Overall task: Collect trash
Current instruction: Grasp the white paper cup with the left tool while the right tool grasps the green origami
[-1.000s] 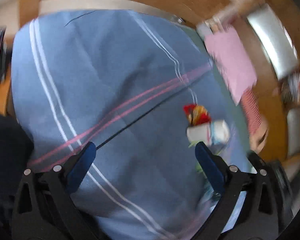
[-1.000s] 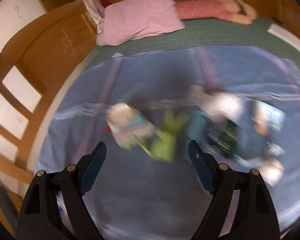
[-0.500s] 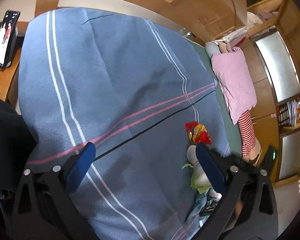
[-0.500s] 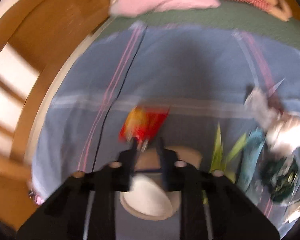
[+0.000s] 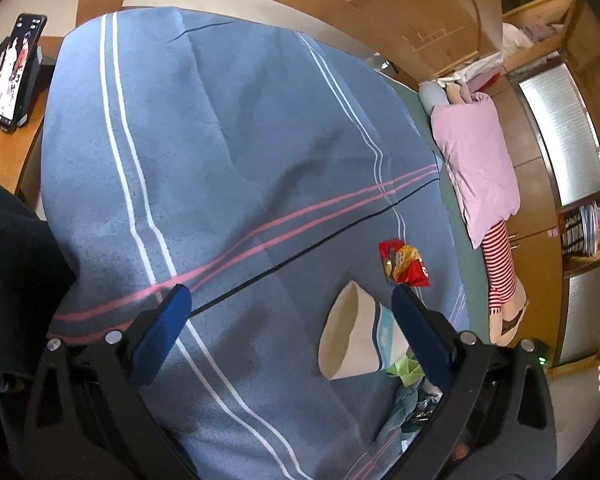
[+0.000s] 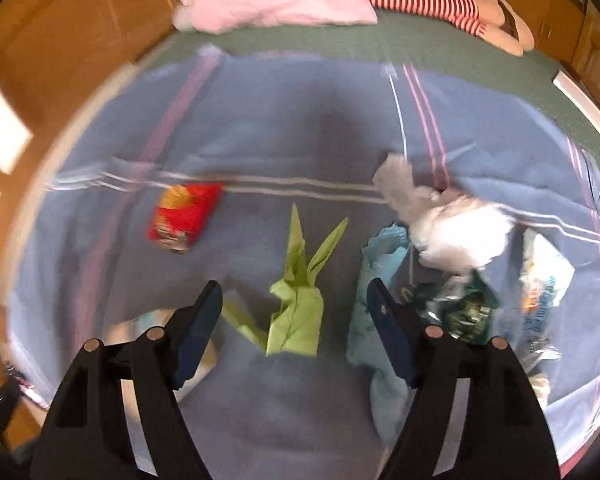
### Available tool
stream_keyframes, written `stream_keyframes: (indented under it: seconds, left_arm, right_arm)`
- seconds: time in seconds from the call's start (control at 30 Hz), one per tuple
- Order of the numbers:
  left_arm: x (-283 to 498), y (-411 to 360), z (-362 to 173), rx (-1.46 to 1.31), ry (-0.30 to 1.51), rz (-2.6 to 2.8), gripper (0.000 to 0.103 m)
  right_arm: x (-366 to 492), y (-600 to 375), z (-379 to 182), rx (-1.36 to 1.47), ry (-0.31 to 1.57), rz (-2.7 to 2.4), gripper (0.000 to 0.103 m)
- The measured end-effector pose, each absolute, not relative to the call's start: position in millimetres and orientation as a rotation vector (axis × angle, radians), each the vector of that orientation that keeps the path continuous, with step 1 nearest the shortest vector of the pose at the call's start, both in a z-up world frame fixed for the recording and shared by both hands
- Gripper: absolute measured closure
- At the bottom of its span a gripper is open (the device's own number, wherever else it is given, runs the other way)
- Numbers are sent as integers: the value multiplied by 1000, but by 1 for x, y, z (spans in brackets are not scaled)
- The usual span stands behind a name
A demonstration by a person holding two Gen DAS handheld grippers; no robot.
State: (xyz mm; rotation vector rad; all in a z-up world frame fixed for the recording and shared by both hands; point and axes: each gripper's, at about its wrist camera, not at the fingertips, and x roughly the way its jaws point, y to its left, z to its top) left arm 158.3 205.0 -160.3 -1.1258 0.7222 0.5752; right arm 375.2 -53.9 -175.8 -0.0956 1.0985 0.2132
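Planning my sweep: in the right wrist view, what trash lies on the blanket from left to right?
Red snack wrapper → crumpled green paper → light blue tissue paper → white crumpled plastic bag → blue-and-white snack packet.

Half a second ago the right gripper (image 6: 294, 306) was closed on the paper cup (image 5: 358, 338); now its fingers are wide apart with nothing between them. The cup lies on its side on the blue blanket (image 5: 228, 168) (near the red snack wrapper (image 5: 404, 264)).
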Motion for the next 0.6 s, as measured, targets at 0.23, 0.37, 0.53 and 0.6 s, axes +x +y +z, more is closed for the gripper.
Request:
stream_keyframes:
  seconds: [0.23, 0.37, 0.53, 0.6]
  left_arm:
    - [163, 206, -163, -1128, 740, 578, 3]
    - [165, 211, -171, -1162, 767, 594, 3]
    - [179, 208, -178, -1099, 861, 656, 3]
    - [190, 199, -178, -1017, 917, 660, 3]
  right_arm:
    - [360, -26, -207, -136, 1176, 369, 76]
    - [328, -15, -203, -245, 1217, 514, 77]
    - [293, -48, -183, -199, 1163, 505, 77]
    - [281, -65, -177, -146, 1144, 466, 77]
